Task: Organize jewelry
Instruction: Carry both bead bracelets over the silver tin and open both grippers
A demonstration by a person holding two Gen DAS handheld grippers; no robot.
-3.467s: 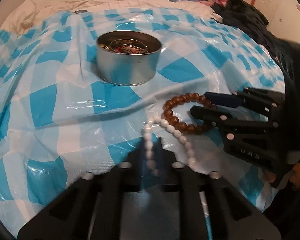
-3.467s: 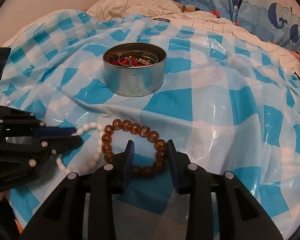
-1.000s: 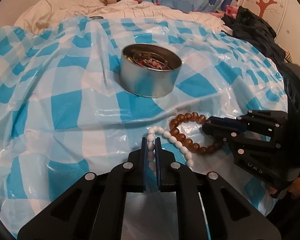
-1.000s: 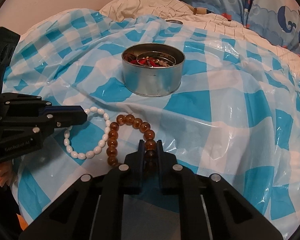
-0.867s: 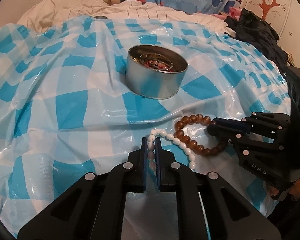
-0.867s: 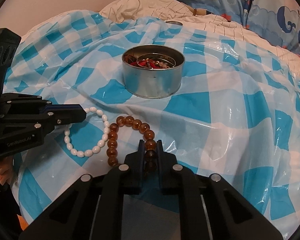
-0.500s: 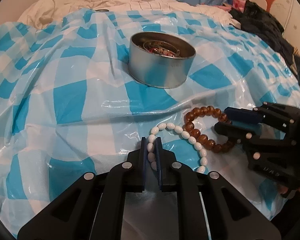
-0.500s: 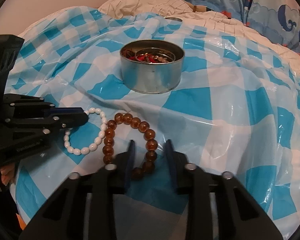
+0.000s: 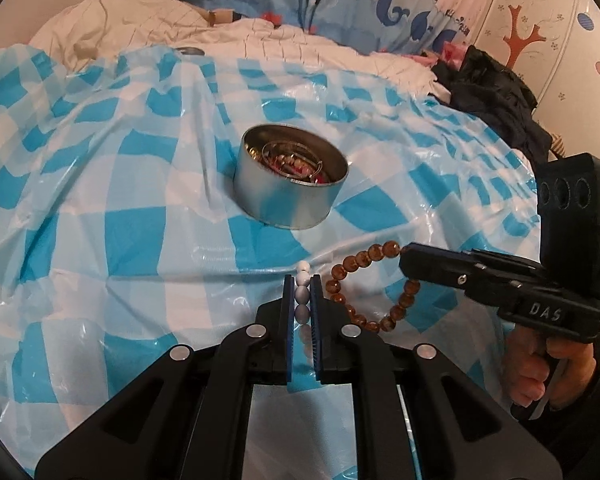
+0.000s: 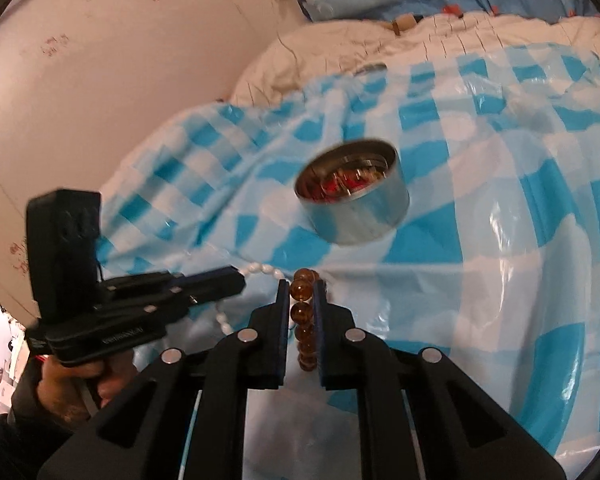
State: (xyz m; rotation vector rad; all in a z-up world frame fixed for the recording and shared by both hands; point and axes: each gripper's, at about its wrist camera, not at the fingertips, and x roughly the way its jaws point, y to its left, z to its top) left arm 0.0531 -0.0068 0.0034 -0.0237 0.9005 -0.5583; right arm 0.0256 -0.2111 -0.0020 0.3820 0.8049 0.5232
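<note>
At the bottom centre of the left wrist view, the left gripper (image 9: 302, 304) has its fingers closed almost fully on a white bead bracelet (image 9: 302, 298), a few beads standing up between them. In the right wrist view the right gripper (image 10: 302, 304) is likewise closed on an amber bead bracelet (image 10: 302, 314), whose loop hangs out to the side, seen right of centre in the left view. The round tin (image 9: 291, 182), already holding red and metal pieces, sits in the middle of both frames on the blue checked plastic sheet (image 9: 120, 240) covering the bed, well apart from both bracelets.

Each hold looks to be on only a bead or two, so a round bead could squirt out of the fingers during a quick swing toward the tin. The two bracelets hang just beside each other, and the loops may snag or tangle. The right view is tilted and blurred, hinting at fast motion. A dangling loop could also catch the tin's rim and tip it on the soft, slippery sheet.
</note>
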